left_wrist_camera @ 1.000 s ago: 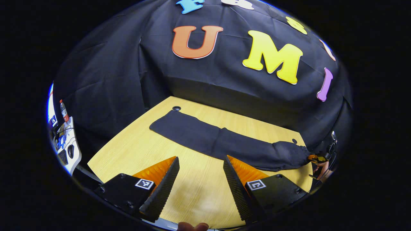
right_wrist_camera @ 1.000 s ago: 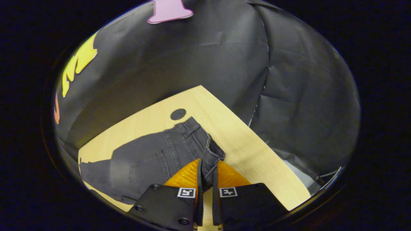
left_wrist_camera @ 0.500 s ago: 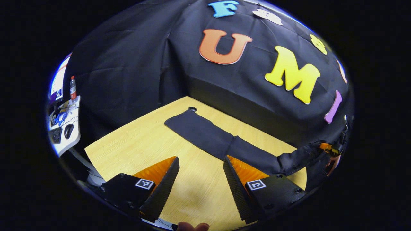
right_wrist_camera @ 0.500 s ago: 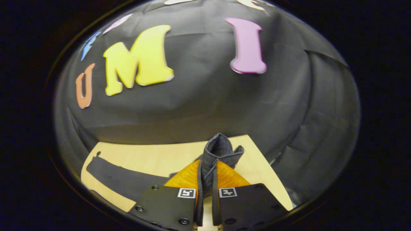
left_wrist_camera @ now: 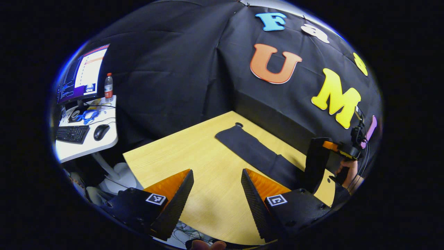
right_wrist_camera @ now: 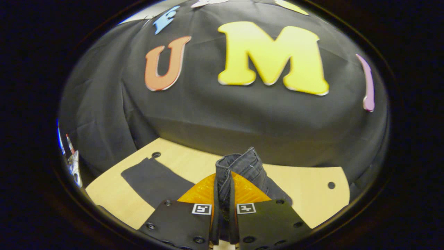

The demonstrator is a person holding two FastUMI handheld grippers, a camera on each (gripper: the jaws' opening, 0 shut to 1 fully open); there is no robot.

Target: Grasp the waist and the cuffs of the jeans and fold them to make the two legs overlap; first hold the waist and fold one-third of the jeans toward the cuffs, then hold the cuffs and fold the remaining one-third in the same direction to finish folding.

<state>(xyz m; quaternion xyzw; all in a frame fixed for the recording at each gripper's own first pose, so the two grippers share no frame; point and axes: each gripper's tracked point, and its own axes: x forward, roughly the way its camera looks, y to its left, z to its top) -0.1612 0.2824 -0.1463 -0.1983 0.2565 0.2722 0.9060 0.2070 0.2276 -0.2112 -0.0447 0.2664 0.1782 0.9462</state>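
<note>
- Since the earlier frames the waist of the jeans has risen off the table and swung toward the cuffs; a second ago it lay flat at the table's right end, now it stands upright above the wood
- The left gripper view has also turned leftward, bringing a side desk with a monitor, keyboard, mouse and bottle fully into frame
- Right gripper: fingers closed tight on the waistband, denim pinched between both fingers and bunching up above the tips
- In the left gripper view that same gripper sits at the far right above the table edge, a hand behind it, with the lifted part of the jeans hanging from it as a dark vertical flap
- Left gripper: fingers spread wide apart, nothing between them, held over bare table on the near side of the jeans
- Jeans: legs overlapped into one dark strip running across the table; cuff end flat beside the round hole at the table's far edge, waist end raised
- In the right gripper view the cuff end lies flat to the left, near the same kind of hole; a second hole sits at the table's right end
</note>
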